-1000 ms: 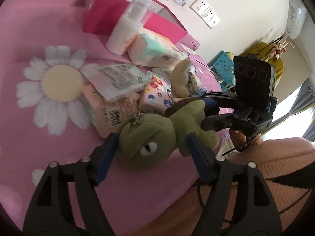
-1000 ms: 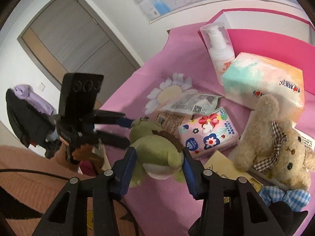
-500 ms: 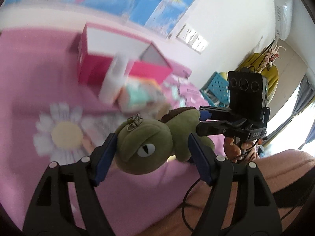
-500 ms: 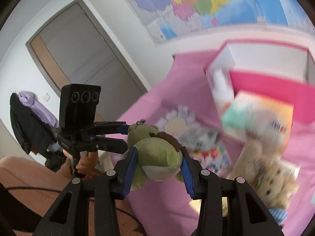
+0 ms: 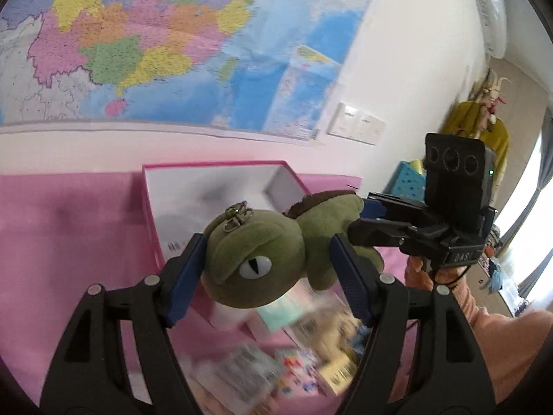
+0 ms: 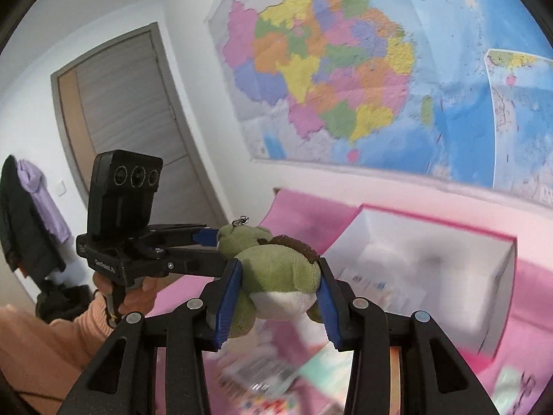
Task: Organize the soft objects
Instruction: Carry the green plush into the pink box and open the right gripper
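Plush turtle (image 5: 262, 259) was suspended between both grippers, above the pink cloth (image 5: 69, 242). Left gripper (image 5: 266, 276) clamped its head; right gripper (image 6: 276, 294) clamped its body from the opposite side. An open pink box (image 5: 193, 200) lay just beyond the fingertips.

plush turtle (image 5: 262, 259) up in the air between both tools | left tool (image 5: 266, 276) on its head, right tool (image 6: 276, 297) on its body | open box (image 5: 207, 193) behind and below it | wall map (image 5: 155, 41) above box | blurred packets lower down, under turtle
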